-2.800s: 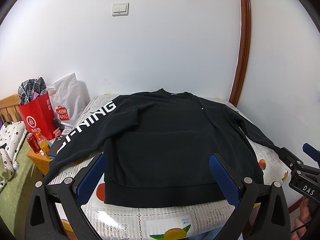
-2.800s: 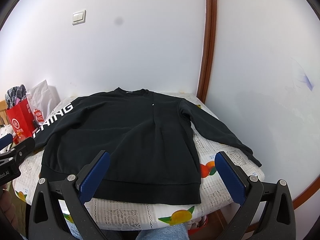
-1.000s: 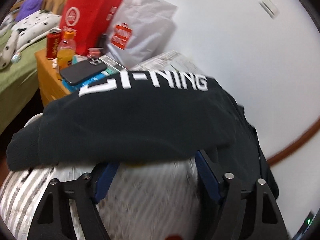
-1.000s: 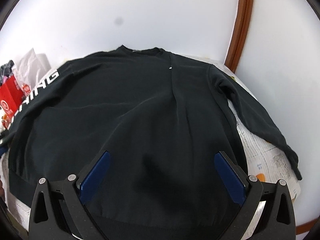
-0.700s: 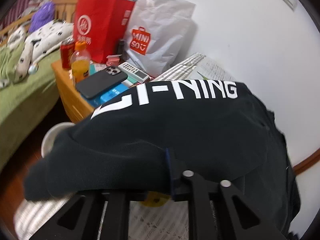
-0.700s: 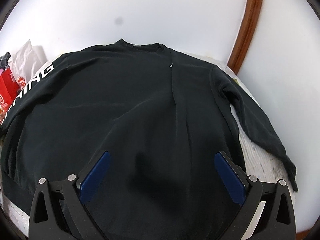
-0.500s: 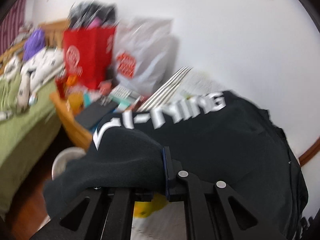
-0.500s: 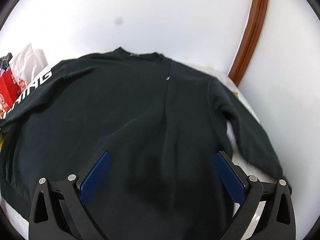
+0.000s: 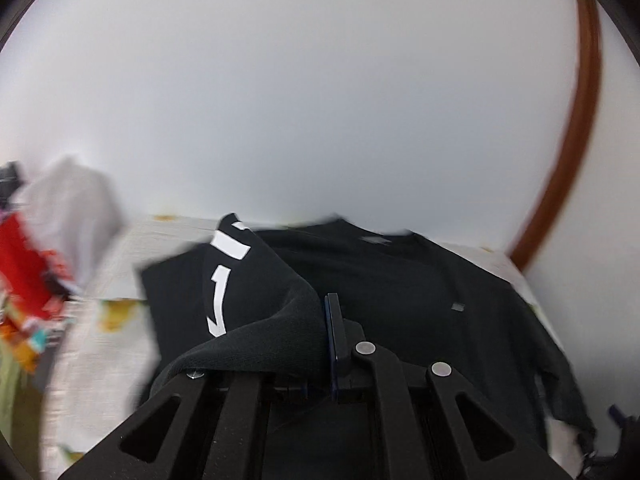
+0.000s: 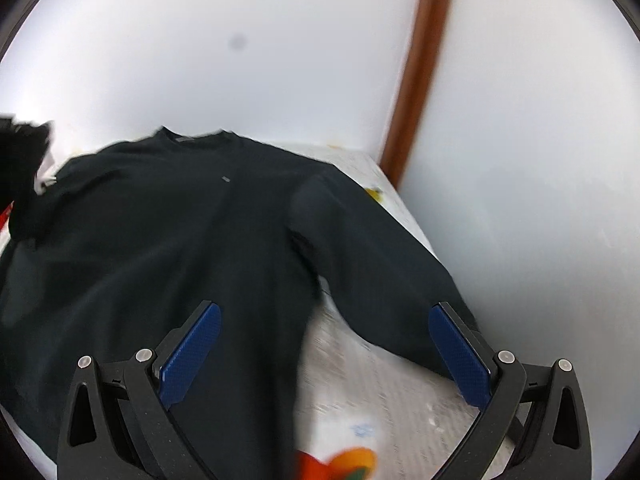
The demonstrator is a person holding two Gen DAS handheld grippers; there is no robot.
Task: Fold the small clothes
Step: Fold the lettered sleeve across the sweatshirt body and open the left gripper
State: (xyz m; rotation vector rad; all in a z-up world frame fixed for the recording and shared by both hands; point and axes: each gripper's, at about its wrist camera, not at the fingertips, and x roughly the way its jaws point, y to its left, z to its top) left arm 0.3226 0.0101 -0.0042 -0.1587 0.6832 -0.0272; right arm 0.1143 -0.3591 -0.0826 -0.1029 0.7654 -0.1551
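Observation:
A black sweatshirt (image 10: 168, 240) lies spread on the table, collar toward the wall. My left gripper (image 9: 326, 336) is shut on the cuff end of the left sleeve (image 9: 240, 300), which has white lettering, and holds it lifted and folded in over the sweatshirt body (image 9: 400, 288). My right gripper (image 10: 320, 348) is open and empty, low over the gap between the body and the right sleeve (image 10: 372, 276), which still lies stretched out toward the table's right edge.
The table wears a white printed cloth with fruit pictures (image 10: 380, 400). A red bag (image 9: 24, 264) and a white bag (image 9: 76, 208) stand at the left. A white wall and a brown door frame (image 10: 420, 80) lie behind.
My left gripper closed on the lettered sleeve at the left edge, lifted it and swung it inward over the body. My right gripper shifted right, toward the right sleeve, still open.

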